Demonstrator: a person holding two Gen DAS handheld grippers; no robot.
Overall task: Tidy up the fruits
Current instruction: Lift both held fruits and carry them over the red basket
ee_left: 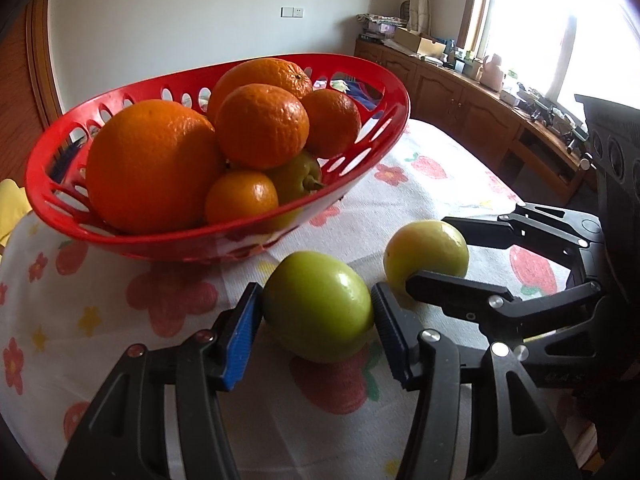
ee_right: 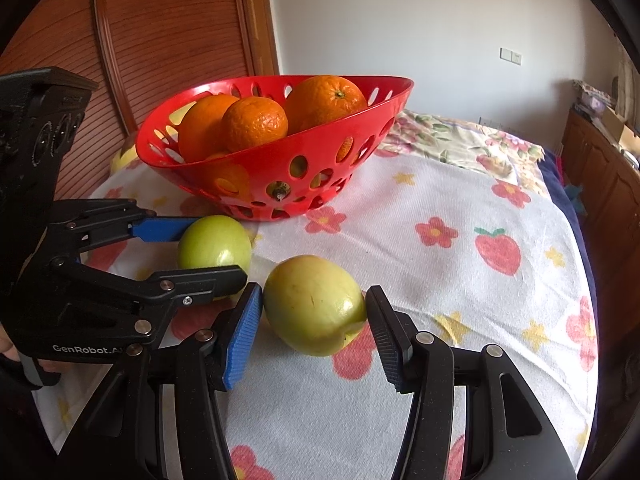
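Your left gripper (ee_left: pixel 318 320) pinches a round green apple (ee_left: pixel 318 306); your right gripper (ee_right: pixel 314 320) brackets a yellow-green apple (ee_right: pixel 314 304), contact unclear. The red perforated plastic basket (ee_left: pixel 224 240) hides its lower fruit.

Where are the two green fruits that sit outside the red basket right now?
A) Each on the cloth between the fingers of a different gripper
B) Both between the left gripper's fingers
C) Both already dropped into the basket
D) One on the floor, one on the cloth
A: the greener fruit sits on the flowered cloth inside the left gripper, and the yellower fruit sits inside the right gripper, both in front of the red basket.
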